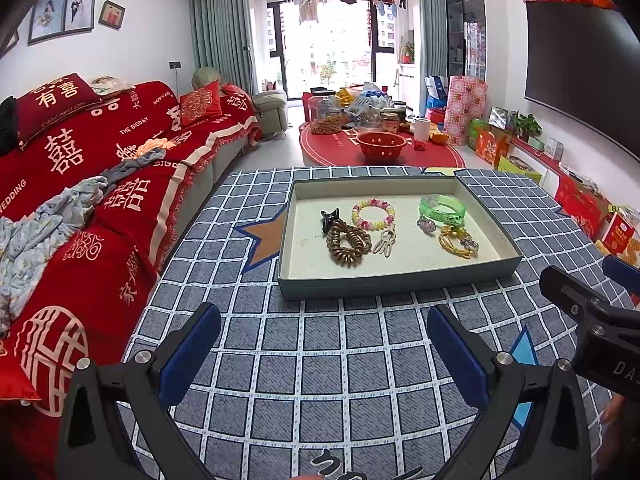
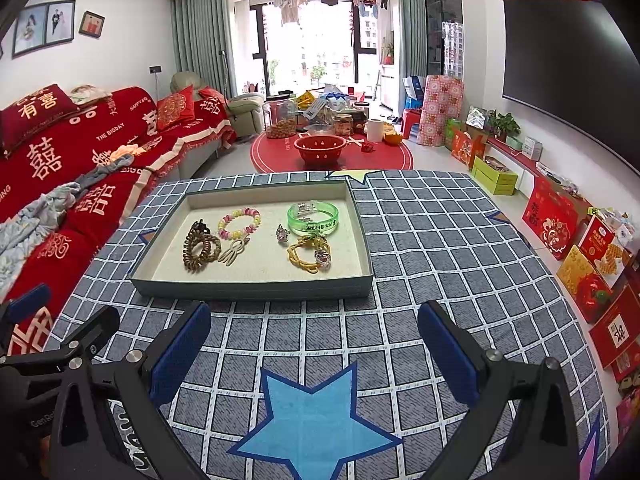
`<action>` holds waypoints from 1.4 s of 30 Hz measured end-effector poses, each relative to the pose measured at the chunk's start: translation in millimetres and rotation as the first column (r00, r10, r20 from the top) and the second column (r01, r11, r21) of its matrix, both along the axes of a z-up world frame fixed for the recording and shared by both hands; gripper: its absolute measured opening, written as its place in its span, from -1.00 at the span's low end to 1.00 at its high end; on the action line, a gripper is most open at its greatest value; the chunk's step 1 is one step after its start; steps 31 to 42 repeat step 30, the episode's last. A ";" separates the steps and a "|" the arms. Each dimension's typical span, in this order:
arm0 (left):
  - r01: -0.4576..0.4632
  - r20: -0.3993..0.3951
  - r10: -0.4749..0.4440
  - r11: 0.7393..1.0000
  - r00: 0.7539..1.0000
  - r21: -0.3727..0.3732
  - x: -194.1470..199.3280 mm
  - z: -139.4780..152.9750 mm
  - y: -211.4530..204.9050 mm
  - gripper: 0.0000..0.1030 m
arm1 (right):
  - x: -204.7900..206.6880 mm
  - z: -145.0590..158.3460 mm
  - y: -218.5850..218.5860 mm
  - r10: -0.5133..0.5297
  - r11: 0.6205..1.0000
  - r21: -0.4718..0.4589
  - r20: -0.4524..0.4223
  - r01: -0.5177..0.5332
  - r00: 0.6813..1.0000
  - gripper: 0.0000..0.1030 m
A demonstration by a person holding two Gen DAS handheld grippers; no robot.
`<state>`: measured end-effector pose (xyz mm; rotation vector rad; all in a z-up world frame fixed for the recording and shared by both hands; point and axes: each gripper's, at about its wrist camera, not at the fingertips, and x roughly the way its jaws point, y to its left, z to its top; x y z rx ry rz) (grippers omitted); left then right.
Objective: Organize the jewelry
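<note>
Left wrist view: left tool [image 1: 324, 354] hangs over the checked cloth [image 1: 320, 344] of the desk, blue pads spread wide, nothing between them. Ahead lies a shallow grey box [image 1: 400, 278] with a pale floor. Inside, left group: a black claw clip [image 1: 330, 218], a brown spiral hair tie [image 1: 348, 244] touching it, a pink-and-yellow beaded bracelet [image 1: 373, 214] just behind, and a beige rabbit-shaped clip [image 1: 385, 242] beside the tie. Right group: a green translucent bangle [image 1: 443, 205], a small clear charm [image 1: 426, 225] near it, and a yellow cord bracelet [image 1: 458, 242] in front of the bangle.

Right wrist view: right tool [image 2: 314, 350] also gapes wide and empty, hovering above a blue star [image 2: 312, 412] printed on the cloth, short of the box's near wall. The other tool's black frame shows at the left edge. A red-covered sofa [image 2: 80, 152] runs along the left of the desk.
</note>
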<state>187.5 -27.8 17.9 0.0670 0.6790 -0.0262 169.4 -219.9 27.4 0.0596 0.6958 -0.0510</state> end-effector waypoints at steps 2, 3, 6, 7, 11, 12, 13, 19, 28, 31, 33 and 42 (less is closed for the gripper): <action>-0.001 -0.001 0.001 1.000 1.000 -0.002 -0.3 0.2 -0.1 1.00 | -0.1 0.2 0.0 0.001 1.000 0.000 0.001 -0.001 1.000 0.99; 0.000 -0.001 0.000 1.000 1.000 -0.003 0.0 -0.1 0.1 1.00 | 0.0 -0.3 -0.2 0.001 1.000 0.000 0.000 -0.001 1.000 0.99; 0.000 -0.001 0.000 1.000 1.000 -0.001 -0.1 -0.2 0.1 1.00 | -0.3 0.4 0.1 0.000 1.000 0.002 0.000 0.000 1.000 0.99; 0.000 -0.001 0.000 1.000 1.000 -0.002 -0.3 -0.1 0.0 1.00 | -0.2 -0.4 -0.3 0.001 1.000 0.001 0.000 -0.001 1.000 0.99; -0.004 -0.002 0.004 1.000 1.000 0.004 -0.8 1.6 -0.8 1.00 | -0.4 -0.7 -0.4 0.001 1.000 0.001 0.000 -0.001 1.000 0.99; -0.005 -0.003 0.005 1.000 1.000 0.005 -0.9 2.4 -1.2 1.00 | -0.4 -0.9 -0.5 0.000 1.000 0.001 0.001 0.000 1.000 0.99; -0.004 -0.004 0.004 1.000 1.000 0.002 -1.2 2.9 -1.4 1.00 | -0.3 -0.8 -0.4 0.000 1.000 0.002 0.000 0.000 1.000 0.99; -0.002 -0.005 0.002 1.000 1.000 0.000 -1.3 3.5 -1.5 1.00 | -0.6 -1.2 -0.4 0.001 1.000 0.001 0.000 -0.001 1.000 0.99; 0.015 -0.002 -0.015 1.000 1.000 -0.006 -1.1 3.7 1.6 1.00 | -0.8 -1.7 -0.5 0.000 1.000 0.002 0.000 0.000 1.000 0.99; 0.013 -0.006 -0.013 1.000 1.000 -0.008 -0.4 3.1 1.6 1.00 | -0.9 -1.8 -0.7 0.000 1.000 0.003 0.000 0.000 1.000 0.99; 0.013 -0.006 -0.013 1.000 1.000 -0.008 -0.4 3.1 1.6 1.00 | -0.9 -1.8 -0.7 0.000 1.000 0.003 0.000 0.000 1.000 0.99; 0.013 -0.006 -0.013 1.000 1.000 -0.008 -0.4 3.1 1.6 1.00 | -0.9 -1.8 -0.7 0.000 1.000 0.003 0.000 0.000 1.000 0.99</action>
